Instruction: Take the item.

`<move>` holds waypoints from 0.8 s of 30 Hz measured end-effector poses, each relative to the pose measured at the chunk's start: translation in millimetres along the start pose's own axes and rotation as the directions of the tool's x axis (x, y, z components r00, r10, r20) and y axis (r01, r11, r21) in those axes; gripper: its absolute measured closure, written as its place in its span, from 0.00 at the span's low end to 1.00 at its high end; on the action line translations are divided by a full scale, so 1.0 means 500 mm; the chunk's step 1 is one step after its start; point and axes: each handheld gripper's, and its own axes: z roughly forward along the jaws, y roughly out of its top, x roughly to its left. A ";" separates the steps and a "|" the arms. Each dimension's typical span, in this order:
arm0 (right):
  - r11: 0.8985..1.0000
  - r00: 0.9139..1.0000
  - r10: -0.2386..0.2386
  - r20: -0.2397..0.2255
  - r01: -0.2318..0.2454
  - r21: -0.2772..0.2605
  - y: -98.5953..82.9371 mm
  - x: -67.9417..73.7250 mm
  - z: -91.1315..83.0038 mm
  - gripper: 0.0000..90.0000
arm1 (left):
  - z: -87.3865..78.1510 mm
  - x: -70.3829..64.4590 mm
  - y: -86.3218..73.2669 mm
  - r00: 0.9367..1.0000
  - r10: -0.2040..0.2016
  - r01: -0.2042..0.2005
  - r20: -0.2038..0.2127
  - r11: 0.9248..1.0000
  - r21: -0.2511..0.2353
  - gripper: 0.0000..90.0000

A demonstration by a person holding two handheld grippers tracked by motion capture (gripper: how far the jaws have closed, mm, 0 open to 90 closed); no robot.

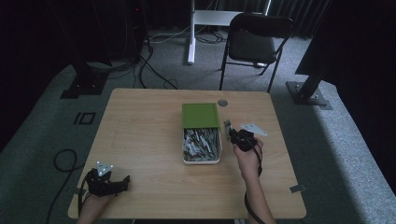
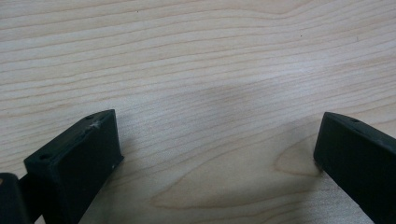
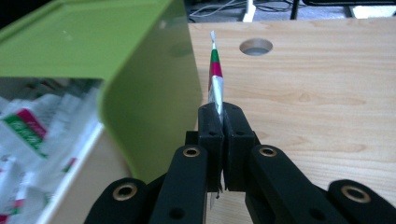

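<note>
Nearest the person, the left gripper (image 1: pixel 122 181) rested at the front left corner of the desk (image 1: pixel 144 140), its jaws spread wide over bare wood and holding nothing. Farther in, the right gripper (image 1: pixel 229 134) hung just beside the right wall of the box (image 1: pixel 201 161), its jaws pressed tight on a thin sachet (image 3: pixel 215 79) that stood upright on edge, silver with a red and green band. The box, white with a green lid (image 1: pixel 200 115) slid back over its far half, sat mid-desk with many like packets (image 1: pixel 201 142) loose in it. Beyond it lay a round cable hole (image 1: pixel 222 102), and past the desk a folding chair (image 1: pixel 254 44).

The grip looked to catch only the sachet's lower end, so a quick swing might let it slip or bend; a jaw could also knock the lid, being so close. Print on the packets was too blurred to read, and how deep the box was filled under the lid stayed hidden.
</note>
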 end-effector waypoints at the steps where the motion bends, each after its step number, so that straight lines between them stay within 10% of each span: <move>1: 1.000 1.000 0.008 -0.004 -0.008 0.006 -0.003 -0.001 0.005 0.98 | 0.000 0.000 0.000 1.000 0.000 0.000 0.000 1.000 0.000 0.01; 16: 0.991 0.993 0.112 0.041 -0.115 0.071 -0.039 -0.056 0.037 0.93 | 0.000 0.000 0.000 1.000 0.000 0.000 0.000 1.000 0.000 0.01; 24: 0.992 0.994 0.030 0.104 -0.042 0.116 -0.057 -0.095 0.045 0.77 | 0.000 0.000 0.000 1.000 0.000 0.000 0.000 1.000 0.000 0.01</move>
